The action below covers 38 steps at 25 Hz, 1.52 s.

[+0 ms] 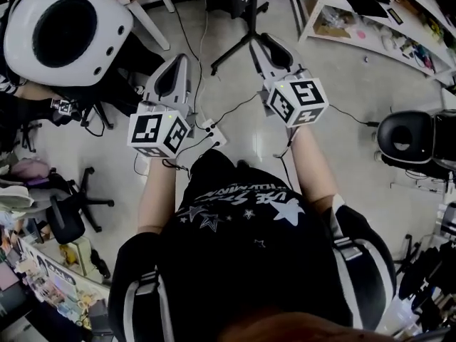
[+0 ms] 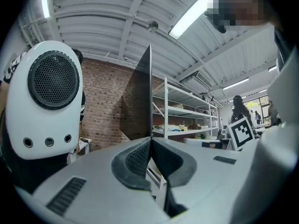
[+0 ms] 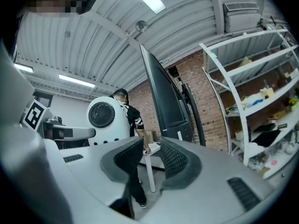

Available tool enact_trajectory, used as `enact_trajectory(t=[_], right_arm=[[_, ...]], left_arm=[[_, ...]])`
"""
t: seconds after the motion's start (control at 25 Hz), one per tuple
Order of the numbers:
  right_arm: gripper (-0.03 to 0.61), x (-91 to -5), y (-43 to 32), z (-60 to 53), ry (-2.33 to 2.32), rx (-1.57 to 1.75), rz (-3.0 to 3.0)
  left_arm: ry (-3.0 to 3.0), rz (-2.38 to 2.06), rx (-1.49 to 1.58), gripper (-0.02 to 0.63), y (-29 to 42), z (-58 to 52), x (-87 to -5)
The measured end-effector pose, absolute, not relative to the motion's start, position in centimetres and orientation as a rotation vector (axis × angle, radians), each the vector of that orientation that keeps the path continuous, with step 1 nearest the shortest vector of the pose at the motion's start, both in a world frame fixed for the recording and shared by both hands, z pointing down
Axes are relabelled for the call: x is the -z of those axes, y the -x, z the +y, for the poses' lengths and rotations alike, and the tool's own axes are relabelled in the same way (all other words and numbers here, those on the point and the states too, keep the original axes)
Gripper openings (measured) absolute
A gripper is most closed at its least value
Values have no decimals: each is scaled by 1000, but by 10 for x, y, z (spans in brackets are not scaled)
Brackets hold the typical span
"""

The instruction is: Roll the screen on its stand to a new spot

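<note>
The dark screen (image 3: pixel 166 97) stands tall on its black stand (image 1: pixel 234 6), whose legs spread on the floor just ahead of both grippers. In the left gripper view the screen (image 2: pixel 142 101) shows edge-on, some way off. My left gripper (image 1: pixel 175 66) (image 2: pixel 150 144) is shut, its pads meeting with nothing between them. My right gripper (image 1: pixel 265 45) (image 3: pixel 150 149) is slightly open; only the floor and a white table leg show through the gap. Neither gripper touches the screen or its stand.
A big white rounded device (image 1: pixel 64 30) (image 2: pixel 46 101) stands at the left, with a person in a black shirt (image 3: pixel 127 113) behind it. White shelving (image 1: pixel 370 13) (image 3: pixel 252 101) lines the right. Cables and a power strip (image 1: pixel 212 134) lie on the floor; an office chair (image 1: pixel 71 212) is at the lower left.
</note>
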State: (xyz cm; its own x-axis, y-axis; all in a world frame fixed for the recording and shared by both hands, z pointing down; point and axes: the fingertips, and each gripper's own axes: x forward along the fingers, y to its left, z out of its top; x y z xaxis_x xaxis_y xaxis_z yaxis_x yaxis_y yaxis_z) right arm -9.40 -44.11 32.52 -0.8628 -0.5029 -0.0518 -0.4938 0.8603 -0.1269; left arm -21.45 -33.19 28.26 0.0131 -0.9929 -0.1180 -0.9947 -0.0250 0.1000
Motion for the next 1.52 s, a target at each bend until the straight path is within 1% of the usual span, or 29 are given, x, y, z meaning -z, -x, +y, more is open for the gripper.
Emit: enact_trajectory(t=[0.2, 0.32, 0.64, 0.72, 1.24, 1.52], right_arm=[[162, -318, 114, -455, 832, 126, 2954], [231, -314, 123, -464, 892, 92, 2948], [343, -303, 150, -486, 1027, 37, 2944], [362, -298, 161, -494, 1061, 23, 2925], [367, -250, 225, -561, 1294, -123, 2842], [367, -238, 238, -585, 1358, -131, 2799]], left_arm=[[2210, 2171, -269, 12, 235, -346, -272], [2228, 2162, -288, 11, 249, -358, -273], [2296, 2100, -353, 12, 274, -391, -266], [2300, 2083, -361, 12, 282, -398, -263], [2348, 2011, -412, 12, 337, -437, -254], [2405, 1962, -418, 12, 346, -446, -259]])
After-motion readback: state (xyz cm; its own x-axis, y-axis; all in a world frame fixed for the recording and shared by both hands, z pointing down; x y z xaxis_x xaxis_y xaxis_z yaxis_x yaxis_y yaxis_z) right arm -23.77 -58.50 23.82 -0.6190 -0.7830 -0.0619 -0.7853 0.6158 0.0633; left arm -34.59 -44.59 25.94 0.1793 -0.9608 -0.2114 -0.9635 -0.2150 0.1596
